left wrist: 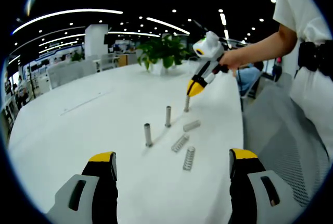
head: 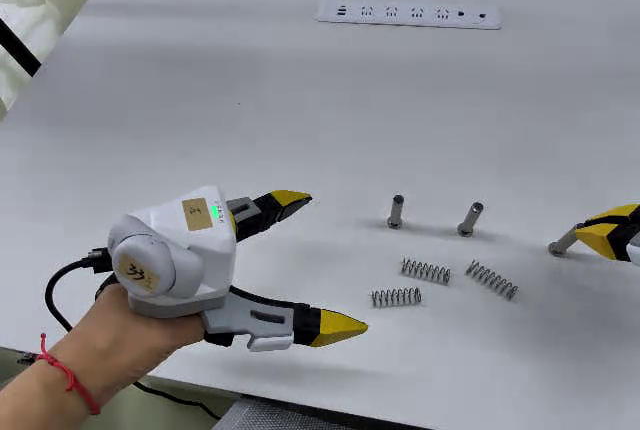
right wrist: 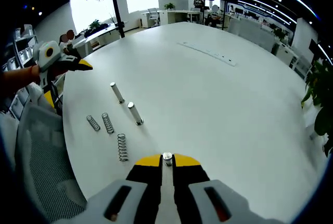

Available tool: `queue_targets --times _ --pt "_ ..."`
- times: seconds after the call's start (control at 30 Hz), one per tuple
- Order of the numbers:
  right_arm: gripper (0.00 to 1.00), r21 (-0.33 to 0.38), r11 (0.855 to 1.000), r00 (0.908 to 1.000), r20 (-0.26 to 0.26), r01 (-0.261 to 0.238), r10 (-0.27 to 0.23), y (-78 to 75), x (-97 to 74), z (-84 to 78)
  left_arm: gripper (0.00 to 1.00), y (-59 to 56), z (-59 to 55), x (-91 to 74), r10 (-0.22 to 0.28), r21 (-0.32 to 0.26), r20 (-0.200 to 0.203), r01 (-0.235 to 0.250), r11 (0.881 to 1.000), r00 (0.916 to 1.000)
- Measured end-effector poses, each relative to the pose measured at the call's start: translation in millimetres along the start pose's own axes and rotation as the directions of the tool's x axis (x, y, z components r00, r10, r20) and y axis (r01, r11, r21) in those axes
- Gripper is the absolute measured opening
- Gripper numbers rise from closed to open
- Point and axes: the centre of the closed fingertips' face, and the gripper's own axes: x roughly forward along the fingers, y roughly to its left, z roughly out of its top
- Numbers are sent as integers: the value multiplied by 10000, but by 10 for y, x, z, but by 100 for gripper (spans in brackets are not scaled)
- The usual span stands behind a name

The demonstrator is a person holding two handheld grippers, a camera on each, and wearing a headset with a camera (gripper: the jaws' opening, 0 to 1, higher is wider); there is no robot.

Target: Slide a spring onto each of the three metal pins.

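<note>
Two metal pins (head: 396,211) (head: 470,218) stand upright on the white table (head: 250,100). My right gripper (head: 608,237) at the right edge is shut on the third pin (head: 562,244), whose head shows between the yellow tips (right wrist: 167,157). Three springs (head: 426,271) (head: 492,280) (head: 396,297) lie loose in front of the pins. My left gripper (head: 318,262) hovers open at the lower left, short of the springs, with nothing between its fingers. In the left gripper view the springs (left wrist: 180,142) (left wrist: 189,158) lie just ahead of the open gripper (left wrist: 173,156).
A white power strip (head: 408,14) lies at the far side of the table. The table's near edge (head: 420,415) runs just below the springs. A person's torso (left wrist: 307,52) stands at the right of the left gripper view.
</note>
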Motion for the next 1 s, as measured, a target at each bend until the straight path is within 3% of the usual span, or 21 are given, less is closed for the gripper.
queue_targets --times 1.0 --pt "8 -319 9995 10000 -43 54 -56 -7 31 75 90 -16 4 5 -35 -13 33 35 10000 10000"
